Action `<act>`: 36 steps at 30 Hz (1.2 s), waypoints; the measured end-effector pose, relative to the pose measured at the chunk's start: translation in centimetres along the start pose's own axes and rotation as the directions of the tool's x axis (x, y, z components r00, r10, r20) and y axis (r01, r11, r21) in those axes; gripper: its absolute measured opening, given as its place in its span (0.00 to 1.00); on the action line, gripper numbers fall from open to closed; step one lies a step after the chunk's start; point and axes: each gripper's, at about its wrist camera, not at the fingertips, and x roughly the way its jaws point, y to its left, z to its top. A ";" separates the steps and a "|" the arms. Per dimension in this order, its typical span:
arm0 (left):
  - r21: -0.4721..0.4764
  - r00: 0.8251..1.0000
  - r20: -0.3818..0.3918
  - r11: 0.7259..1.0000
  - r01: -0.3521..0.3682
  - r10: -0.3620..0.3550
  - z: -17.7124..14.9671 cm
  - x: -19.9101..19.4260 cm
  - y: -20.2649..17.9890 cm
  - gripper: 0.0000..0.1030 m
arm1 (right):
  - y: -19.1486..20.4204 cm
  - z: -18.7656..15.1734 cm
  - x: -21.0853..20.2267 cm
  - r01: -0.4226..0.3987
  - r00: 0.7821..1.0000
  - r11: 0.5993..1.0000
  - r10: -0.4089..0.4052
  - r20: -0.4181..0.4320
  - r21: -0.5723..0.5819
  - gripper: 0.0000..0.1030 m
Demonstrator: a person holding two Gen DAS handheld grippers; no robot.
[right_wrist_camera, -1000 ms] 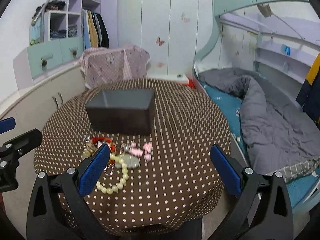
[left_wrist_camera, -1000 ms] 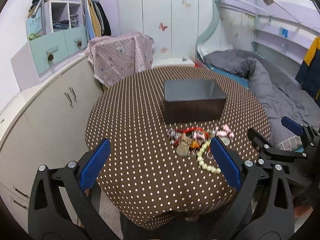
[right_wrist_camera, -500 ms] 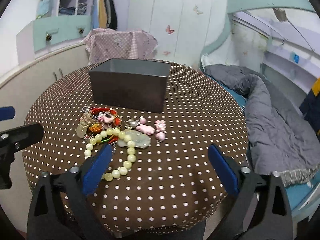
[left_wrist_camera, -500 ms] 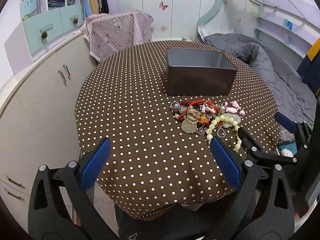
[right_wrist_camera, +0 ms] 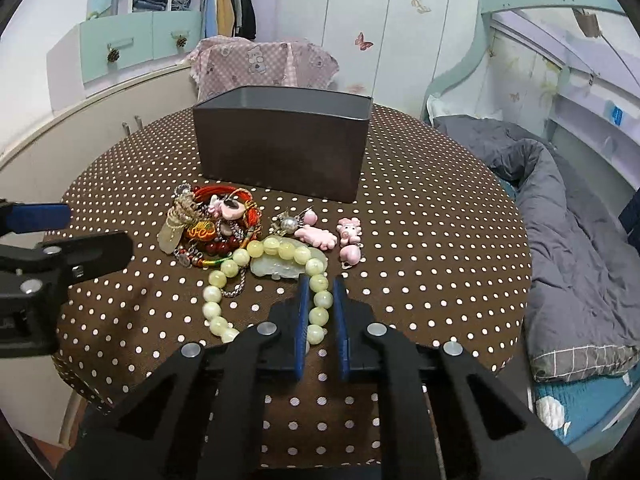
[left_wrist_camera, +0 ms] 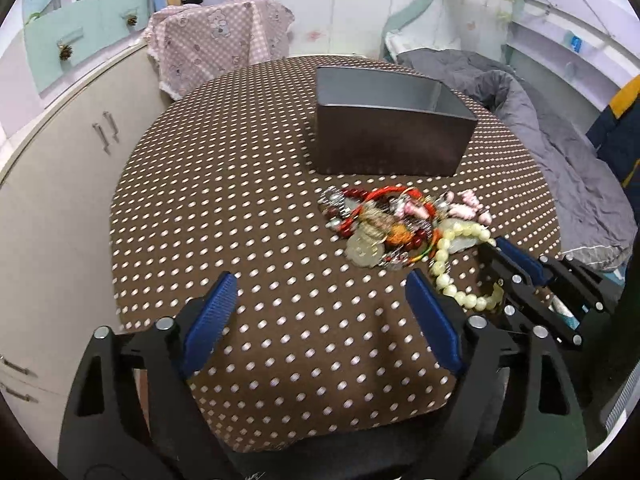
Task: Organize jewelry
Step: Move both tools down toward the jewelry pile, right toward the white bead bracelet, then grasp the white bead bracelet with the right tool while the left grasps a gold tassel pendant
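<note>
blue pads of the right gripper point(right_wrist_camera: 320, 300) have just been closing and now clench the pale bead bracelet point(right_wrist_camera: 256, 276) near the table's point(right_wrist_camera: 420, 240) front edge. the left gripper point(left_wrist_camera: 320, 312), jaws just narrowed, stands released over bare cloth. the bracelet's far side lies against the tangled jewelry pile point(right_wrist_camera: 212, 228); lifting could drag chains along, or round beads could slip free short of the dark box point(right_wrist_camera: 280, 140) at the table's middle.

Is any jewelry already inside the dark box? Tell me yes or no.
Cannot tell: the left wrist view shows only bare inner walls of the dark box, its floor is hidden, and the jewelry pile lies on the tablecloth in front.
</note>
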 end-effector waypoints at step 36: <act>-0.088 0.979 0.042 0.975 0.204 -0.201 3.2 2.6 1.3 0.14 | -4.4 4.2 -0.6 -0.027 0.999 0.995 0.023 0.046 0.100 0.08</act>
